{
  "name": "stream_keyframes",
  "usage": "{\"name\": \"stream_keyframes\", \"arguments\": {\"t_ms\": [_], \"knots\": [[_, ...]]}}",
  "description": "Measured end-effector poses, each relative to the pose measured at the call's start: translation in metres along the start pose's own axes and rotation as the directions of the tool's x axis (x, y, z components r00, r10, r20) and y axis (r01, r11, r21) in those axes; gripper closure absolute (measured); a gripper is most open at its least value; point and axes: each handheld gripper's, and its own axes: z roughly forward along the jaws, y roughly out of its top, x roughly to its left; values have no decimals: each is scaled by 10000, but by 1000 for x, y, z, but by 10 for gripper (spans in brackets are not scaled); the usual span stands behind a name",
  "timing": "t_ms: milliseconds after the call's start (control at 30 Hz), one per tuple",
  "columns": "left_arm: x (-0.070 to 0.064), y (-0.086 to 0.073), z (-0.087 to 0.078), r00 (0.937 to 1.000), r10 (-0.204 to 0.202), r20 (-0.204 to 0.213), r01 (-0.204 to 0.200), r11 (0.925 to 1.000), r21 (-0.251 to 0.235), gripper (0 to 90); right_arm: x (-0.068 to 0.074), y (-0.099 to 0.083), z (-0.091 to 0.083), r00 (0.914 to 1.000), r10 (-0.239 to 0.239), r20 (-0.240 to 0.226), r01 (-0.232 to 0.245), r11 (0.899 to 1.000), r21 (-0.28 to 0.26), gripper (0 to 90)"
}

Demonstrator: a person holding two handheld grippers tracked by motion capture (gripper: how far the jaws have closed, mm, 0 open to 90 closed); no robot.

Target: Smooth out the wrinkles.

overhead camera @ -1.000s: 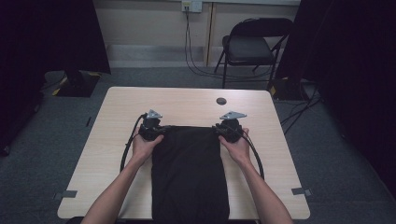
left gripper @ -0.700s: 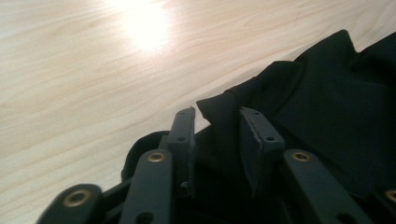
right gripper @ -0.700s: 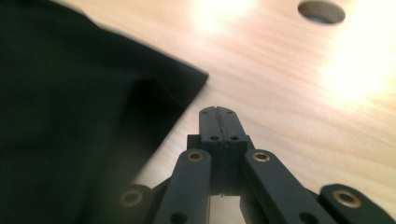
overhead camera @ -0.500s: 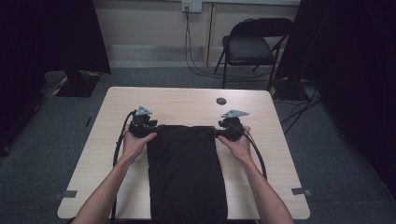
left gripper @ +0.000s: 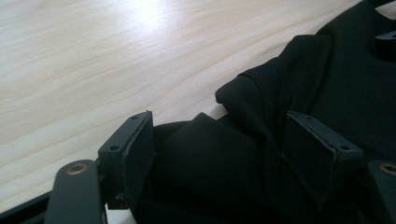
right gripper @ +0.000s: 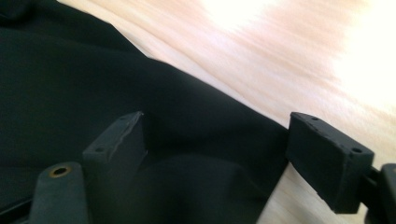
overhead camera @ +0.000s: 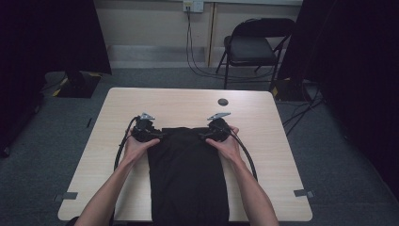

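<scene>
Legible text, labels, brands, numbers, signs: none; black cloth (overhead camera: 188, 174) plain, no print or tag readable; table (overhead camera: 277, 141) top bare wood grain, unmarked; small dark round object (overhead camera: 222, 101) at far side too small to read; wall outlet (overhead camera: 193, 5) at far wall unlabelled.

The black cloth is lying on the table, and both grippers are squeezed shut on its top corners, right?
Not quite. The black cloth does lie on the table, with the left gripper and right gripper at its far corners, but their jaws stand open around the fabric, not squeezed shut. The left and right gripper views show it.
</scene>
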Motion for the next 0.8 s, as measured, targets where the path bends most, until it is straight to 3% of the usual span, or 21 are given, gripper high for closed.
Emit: {"name": "stream_keyframes", "arguments": {"t_ms": [167,300,467,567,733,800], "knots": [[-4,-5,5,9988,455,-157,-456,9990,-33,260,-2,-1,0,9999,-152,21,152,9999,-6,186],[-5,-6,4,9986,514,95,-514,9987,-15,312,-2,-4,-1,9998,-187,-111,184,9996,-202,199],[-12,-6,2,9916,625,1131,-628,9980,-12,665,6,-9,-10,9946,-705,-758,676,9969,-406,536],[-12,-7,3,9893,511,1365,-501,9987,-105,751,12,-12,-13,9921,-819,-949,773,9957,-512,753],[-11,-5,4,9915,100,1300,-66,9996,-267,801,12,-15,-14,9901,-424,-1339,338,9972,-660,849],[-13,0,5,9932,128,1161,-87,9993,-360,807,9,-13,-14,9902,-261,-1372,167,9975,-690,856]]}}
